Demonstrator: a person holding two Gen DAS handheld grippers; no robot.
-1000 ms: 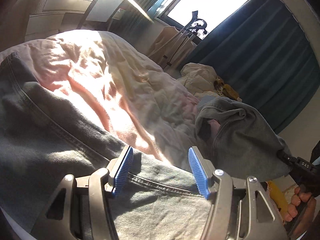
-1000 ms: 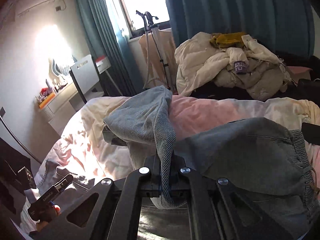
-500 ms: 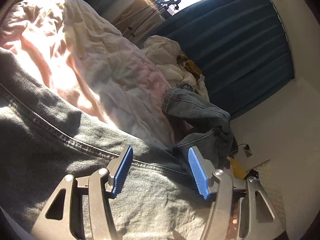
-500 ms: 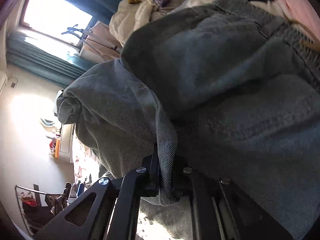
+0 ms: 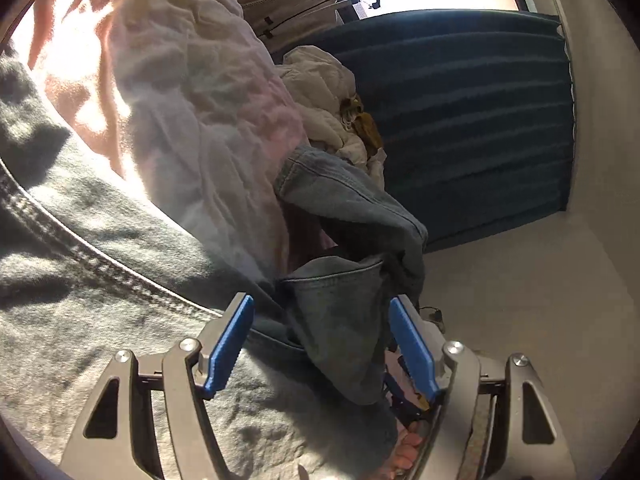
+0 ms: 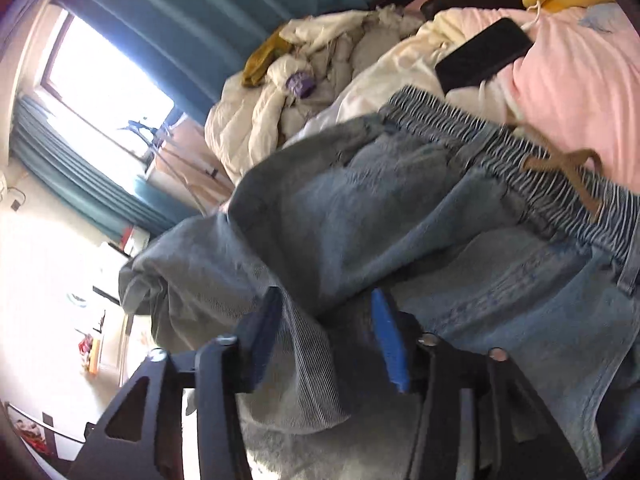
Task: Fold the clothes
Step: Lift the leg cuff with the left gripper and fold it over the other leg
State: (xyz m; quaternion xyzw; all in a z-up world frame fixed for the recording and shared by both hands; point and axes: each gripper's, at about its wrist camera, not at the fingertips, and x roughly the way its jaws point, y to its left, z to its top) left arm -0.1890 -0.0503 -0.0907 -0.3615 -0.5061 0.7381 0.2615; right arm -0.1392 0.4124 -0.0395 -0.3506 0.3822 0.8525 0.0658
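My right gripper (image 6: 324, 340) has just let go: a second ago its jaws were clamped on the hem of the jeans (image 6: 360, 216), and they have been opening since, so the folded leg end now lies slack between the blue pads (image 6: 390, 344) with nothing pressing on it. The denim it carried has come down over the rest of the trousers, close to the striped elastic waistband (image 6: 500, 148), so I judge this fold laid. My left gripper (image 5: 322, 344) has been widening too; its fingers stand spread, and a loose flap of the same jeans (image 5: 344, 320) hangs between them unpinched, while the seamed leg (image 5: 100, 264) runs beneath and off to the left. The jeans lie on the pink duvet (image 5: 192, 92) of the bed, with a heap of cream laundry (image 6: 312, 84) and a dark phone (image 6: 484, 56) beyond. Both grips released, what remains, I think, is to square the edges or take a second fold.
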